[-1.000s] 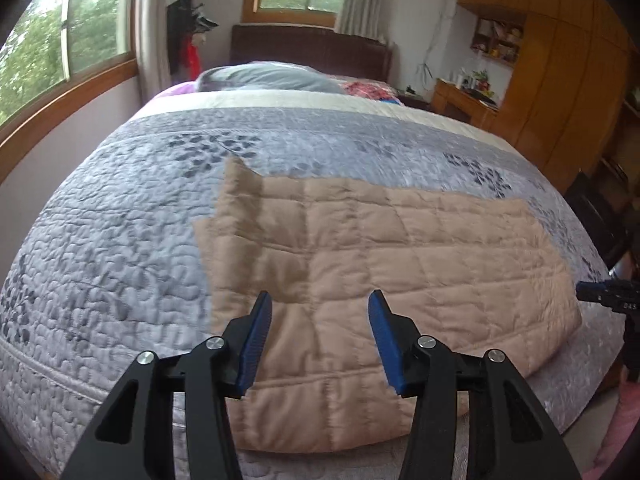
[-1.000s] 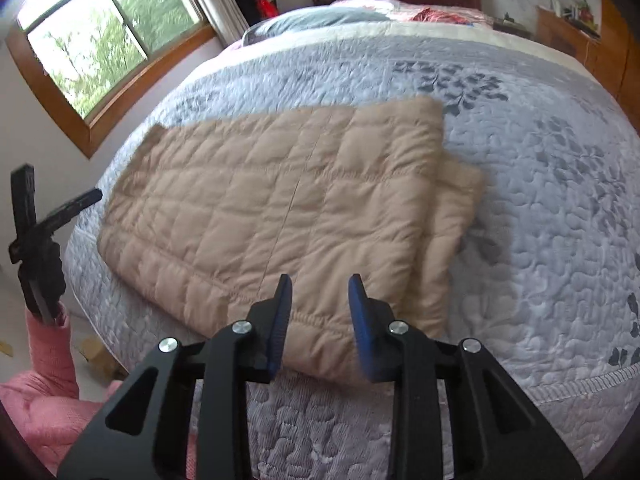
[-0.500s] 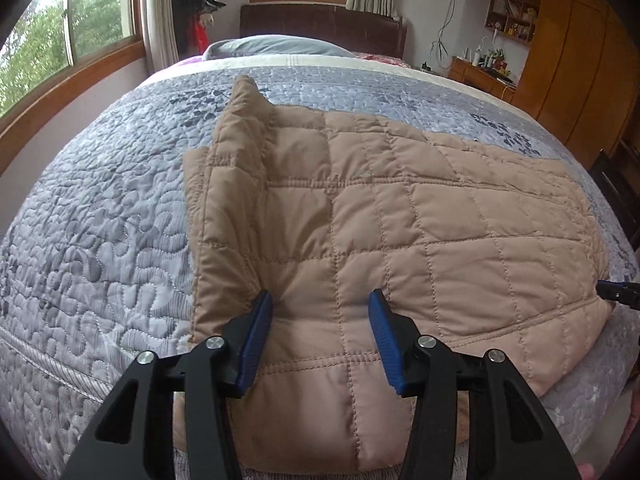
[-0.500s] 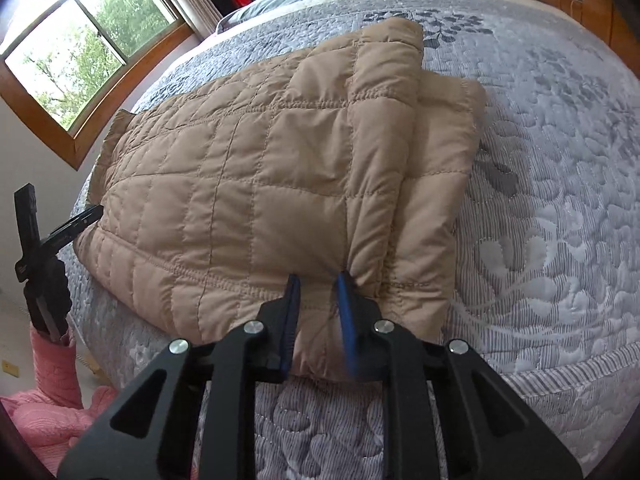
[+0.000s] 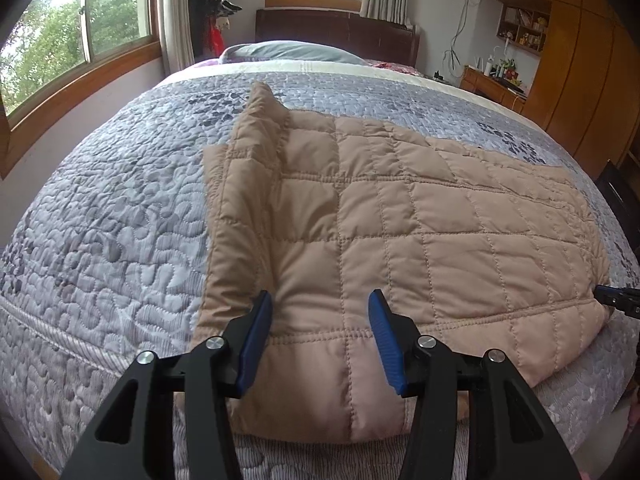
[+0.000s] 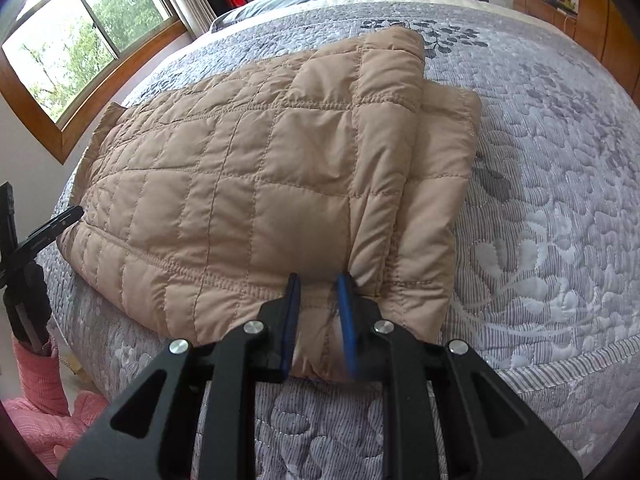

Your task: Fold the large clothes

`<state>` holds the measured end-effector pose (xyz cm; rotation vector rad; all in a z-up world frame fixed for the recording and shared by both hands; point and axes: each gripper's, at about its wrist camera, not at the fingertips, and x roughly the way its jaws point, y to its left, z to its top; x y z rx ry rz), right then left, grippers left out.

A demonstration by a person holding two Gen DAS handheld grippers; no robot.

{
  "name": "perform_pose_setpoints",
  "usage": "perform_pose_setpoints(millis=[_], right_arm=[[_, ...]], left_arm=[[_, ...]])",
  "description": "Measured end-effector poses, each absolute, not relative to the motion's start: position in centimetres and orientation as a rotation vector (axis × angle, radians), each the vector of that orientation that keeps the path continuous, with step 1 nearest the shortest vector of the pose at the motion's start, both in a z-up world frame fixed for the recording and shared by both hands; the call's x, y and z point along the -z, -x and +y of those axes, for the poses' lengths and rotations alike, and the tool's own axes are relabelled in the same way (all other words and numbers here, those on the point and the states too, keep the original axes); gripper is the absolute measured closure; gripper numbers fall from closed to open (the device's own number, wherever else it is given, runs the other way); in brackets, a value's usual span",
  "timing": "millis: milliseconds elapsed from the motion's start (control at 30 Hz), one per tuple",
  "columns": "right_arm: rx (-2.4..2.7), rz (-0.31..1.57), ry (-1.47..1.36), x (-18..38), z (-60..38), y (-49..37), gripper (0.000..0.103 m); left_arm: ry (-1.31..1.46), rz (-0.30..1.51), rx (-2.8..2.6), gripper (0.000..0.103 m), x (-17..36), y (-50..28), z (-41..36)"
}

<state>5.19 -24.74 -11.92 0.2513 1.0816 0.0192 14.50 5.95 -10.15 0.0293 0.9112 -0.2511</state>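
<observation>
Fingers (image 6: 290,312) angled down, pinching jacket (image 6: 256,184) hem

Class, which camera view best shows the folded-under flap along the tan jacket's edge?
The right wrist view: the flap lies open, stacked layers visible beside the jacket. The left wrist view shows the jacket but only a raised ridge there.

So count-wise: one tan quilted jacket (image 5: 400,240) right in front of the left tool (image 5: 320,320), one bed (image 5: 100,240) under it, one pillow (image 5: 288,50) way beyond, two tools total counting the right tool (image 6: 318,292), and two windows (image 5: 72,40).
</observation>
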Motion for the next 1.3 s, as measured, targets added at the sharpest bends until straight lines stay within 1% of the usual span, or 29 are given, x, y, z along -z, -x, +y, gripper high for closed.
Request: perform_pose_setpoints(millis=[200,333,533,633,833,1033,1233,1300], right_arm=[[-0.016,1.082,-0.257,11.9,-24.7,-5.2,0.085],[-0.02,1.089,-0.269,11.9,-24.8,-5.3,0.085],[-0.031,1.104,-0.286,11.9,-25.1,-5.5,0.085],[-0.033,1.109,-0.287,11.9,-25.2,-5.7,0.085],[-0.033,1.11,-0.29,11.9,-25.1,-5.7,0.085],[-0.036,1.109,-0.296,12.0,-25.2,-5.7,0.085],[-0.048,1.104,-0.319,12.1,-25.6,-5.6,0.085],[-0.051,1.104,-0.325,12.1,-25.8,-5.6,0.085]], left_arm=[[-0.053,0.903,0.196,0.052,8.8,-12.0,6.6],[-0.063,0.904,0.151,0.048,8.2,-9.8,7.6],[0.024,0.947,0.144,0.046,8.3,-8.1,9.3],[0.078,0.967,0.148,0.045,8.9,-8.0,9.8],[0.147,0.99,0.143,0.04,10.2,-9.0,9.8],[0.197,0.982,0.118,0.033,10.7,-10.5,10.0],[0.321,0.997,0.129,0.03,11.4,-12.0,11.3],[0.405,1.002,0.136,0.03,11.9,-12.4,12.1]])
